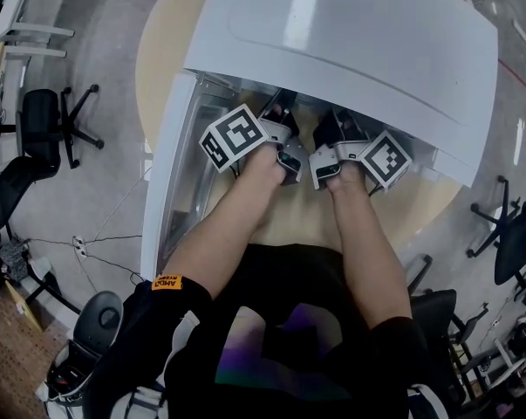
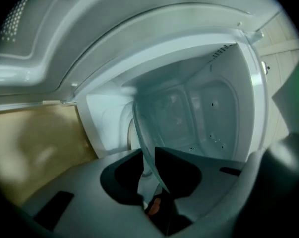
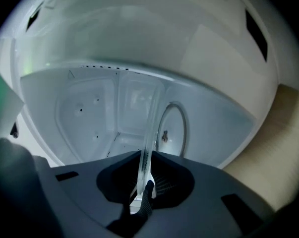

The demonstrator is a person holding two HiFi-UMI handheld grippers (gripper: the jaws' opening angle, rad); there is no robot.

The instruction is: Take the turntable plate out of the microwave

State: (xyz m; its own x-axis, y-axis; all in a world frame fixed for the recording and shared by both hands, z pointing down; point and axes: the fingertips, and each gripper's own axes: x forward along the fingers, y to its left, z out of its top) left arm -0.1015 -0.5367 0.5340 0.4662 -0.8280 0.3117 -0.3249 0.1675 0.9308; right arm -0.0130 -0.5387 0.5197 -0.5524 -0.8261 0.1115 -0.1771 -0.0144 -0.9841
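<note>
Your right claw [image 3: 142, 188] is clamped on the near rim of the turntable plate [image 3: 150, 128]. The plate is inside the microwave [image 1: 350, 51] cavity, held apart from the roller ring [image 3: 186, 129] on the cavity floor. Your left claw [image 2: 150, 185] is another matter. Its jaws stand apart around the same rim, with the glass leaning on one pad and a sliver of light beside the other. So the plate hangs from one real grip (glass is slick and, I'd judge, heavy for a one-sided pinch).

Close the left claw fully onto the rim before you pull. Then draw both hands back together at one pace, keeping the plate level so it doesn't twist in the pads. Mind the lip of the opening and the open door [image 1: 168, 182] on your left, then set the plate down on the bench [image 1: 162, 51].
</note>
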